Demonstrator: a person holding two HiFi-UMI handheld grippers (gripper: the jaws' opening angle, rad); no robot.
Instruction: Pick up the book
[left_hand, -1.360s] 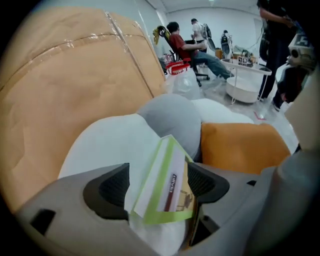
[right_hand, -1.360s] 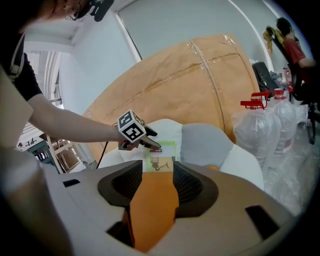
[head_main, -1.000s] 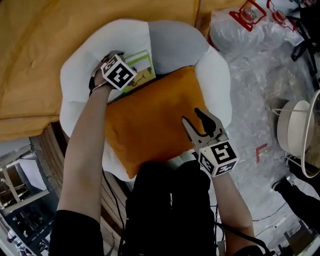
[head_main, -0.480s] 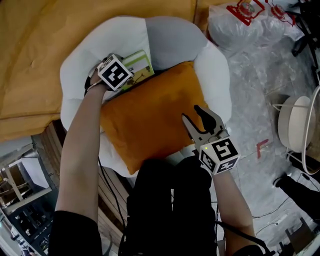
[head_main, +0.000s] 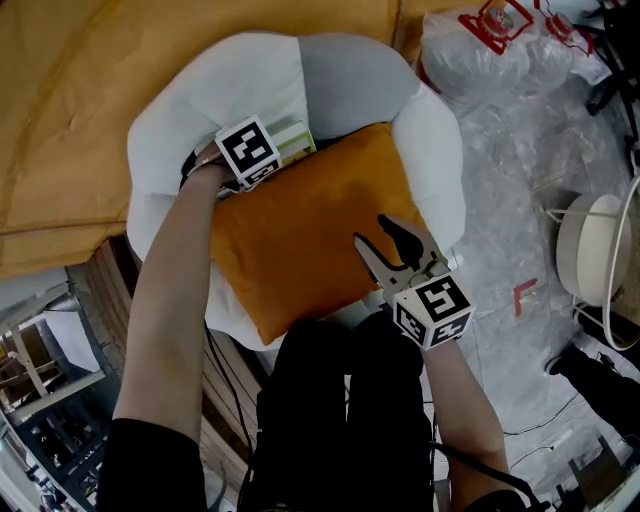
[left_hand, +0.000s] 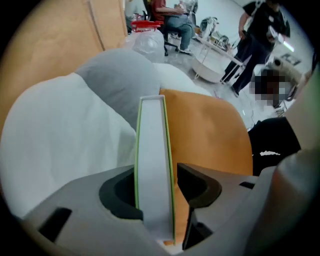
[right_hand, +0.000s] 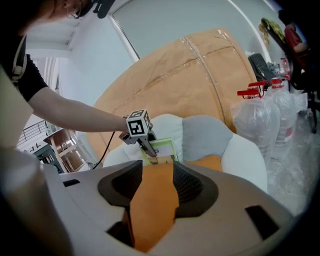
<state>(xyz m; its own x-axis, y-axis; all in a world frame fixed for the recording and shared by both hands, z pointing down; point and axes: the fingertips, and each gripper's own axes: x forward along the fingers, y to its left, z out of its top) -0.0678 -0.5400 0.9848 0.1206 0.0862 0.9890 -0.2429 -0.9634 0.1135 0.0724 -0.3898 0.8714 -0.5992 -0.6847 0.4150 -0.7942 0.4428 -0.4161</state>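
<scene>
The book has a green-edged cover and rests at the back of a white beanbag chair, behind an orange cushion. My left gripper points straight down over it. In the left gripper view the book's page edge stands upright between the jaws. The jaws are closing and the pads lie against both covers. From the right gripper view, the left gripper's fingers are on the book. My right gripper hovers open over the cushion's near edge, holding nothing.
A grey pillow fills the chair's back right. Brown wrapped panels lie behind the chair. Bagged bottles and a white round stand sit on the plastic-covered floor at right. People are in the far room.
My left gripper shifted right along the chair's back and its cube now covers more of the book. The right gripper stayed nearly still.
</scene>
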